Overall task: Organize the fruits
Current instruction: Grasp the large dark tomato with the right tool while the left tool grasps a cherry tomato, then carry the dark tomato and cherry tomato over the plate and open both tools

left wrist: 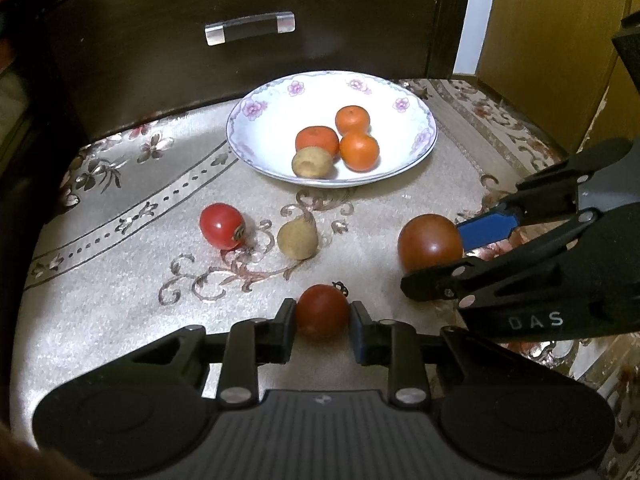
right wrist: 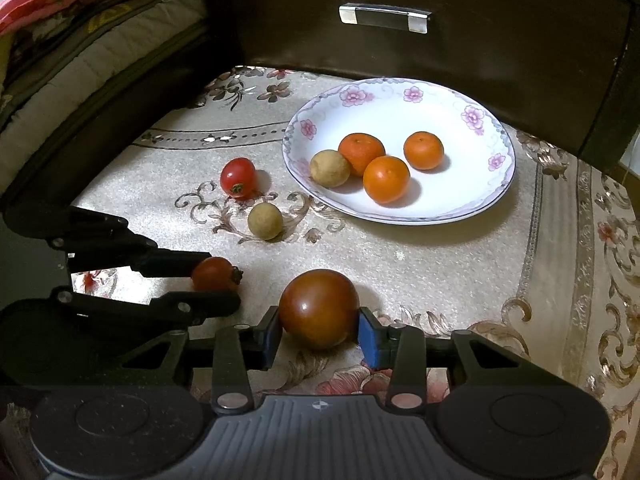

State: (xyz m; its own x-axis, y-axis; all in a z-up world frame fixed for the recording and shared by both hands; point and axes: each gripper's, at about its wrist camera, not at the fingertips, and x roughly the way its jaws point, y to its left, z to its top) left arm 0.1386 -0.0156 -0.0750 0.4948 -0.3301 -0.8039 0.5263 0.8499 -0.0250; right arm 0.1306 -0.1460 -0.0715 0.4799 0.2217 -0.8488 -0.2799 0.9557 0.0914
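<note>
Left tongs around small tomato

Three oranges and one tan round fruit sit in the one flowered plate. On the counter are three tomatoes and a second tan fruit. Two grippers are in view.

A home bedroom corner: dark wooden drawer, folded bedding, floral embroidered cloth
</note>
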